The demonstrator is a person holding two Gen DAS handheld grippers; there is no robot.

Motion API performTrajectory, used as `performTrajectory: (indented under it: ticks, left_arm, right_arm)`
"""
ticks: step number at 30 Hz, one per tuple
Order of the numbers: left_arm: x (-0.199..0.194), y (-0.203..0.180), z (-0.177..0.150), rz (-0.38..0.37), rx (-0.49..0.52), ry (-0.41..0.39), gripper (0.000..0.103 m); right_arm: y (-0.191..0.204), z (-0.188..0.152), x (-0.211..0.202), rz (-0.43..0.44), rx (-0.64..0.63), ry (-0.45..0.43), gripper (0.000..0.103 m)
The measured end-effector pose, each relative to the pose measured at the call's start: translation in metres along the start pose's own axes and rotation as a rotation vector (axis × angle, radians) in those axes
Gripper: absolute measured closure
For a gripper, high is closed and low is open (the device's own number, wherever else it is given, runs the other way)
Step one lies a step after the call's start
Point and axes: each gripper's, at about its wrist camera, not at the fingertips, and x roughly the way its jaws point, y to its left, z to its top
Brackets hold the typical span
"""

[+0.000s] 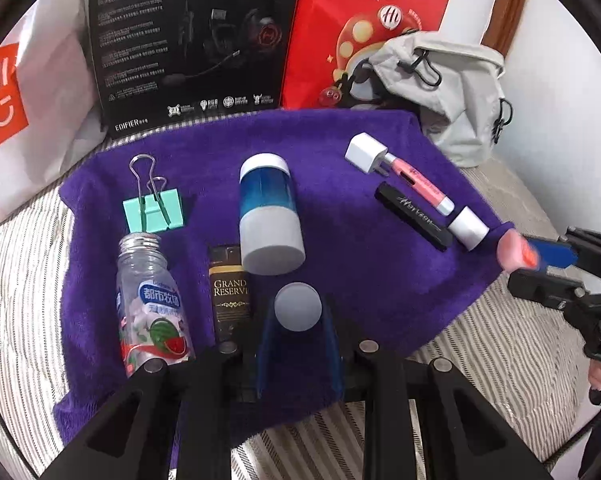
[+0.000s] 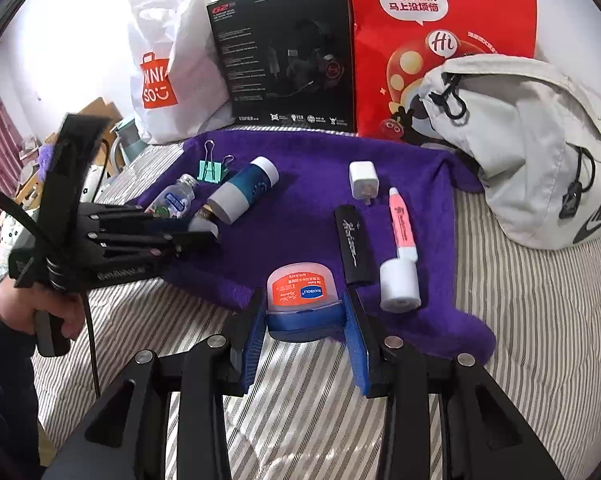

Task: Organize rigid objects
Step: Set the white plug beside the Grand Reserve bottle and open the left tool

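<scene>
Striped bedding (image 2: pixel 520 320) carried a purple towel (image 2: pixel 300 184) of small items, bags and boxes behind.
My right gripper (image 2: pixel 306 312) clenched a small lip balm jar (image 2: pixel 298 290) at the towel's near edge; my left gripper (image 1: pixel 298 336) clenched a pale round cap (image 1: pixel 297 306) over the towel. Nearby lay a blue jar (image 1: pixel 268 210), mint bottle (image 1: pixel 150 304), binder clip (image 1: pixel 153 208), charger (image 1: pixel 366 154), pink pen (image 1: pixel 428 188), black bar (image 1: pixel 412 216). Grey backpack (image 2: pixel 540 140) crowded the right.
</scene>
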Motion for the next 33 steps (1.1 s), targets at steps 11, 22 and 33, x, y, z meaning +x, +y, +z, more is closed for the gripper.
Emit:
performTrajectory:
  ticks: [11,22,33]
  left_arm:
    - [0.001,-0.002,-0.004,0.025,0.02,0.036,0.079]
    - [0.0,-0.002,-0.005,0.038,0.025,0.055,0.078]
    - [-0.007,0.005,-0.007,0.018,-0.03,0.042,0.069]
  right_arm:
    - [0.001,0.011,0.01,0.012,-0.01,0.002,0.066]
    - [0.002,0.018,0.02,0.014,-0.014,0.014,0.066]
    - [-0.004,0.025,0.035,0.037,0.005,0.01,0.066]
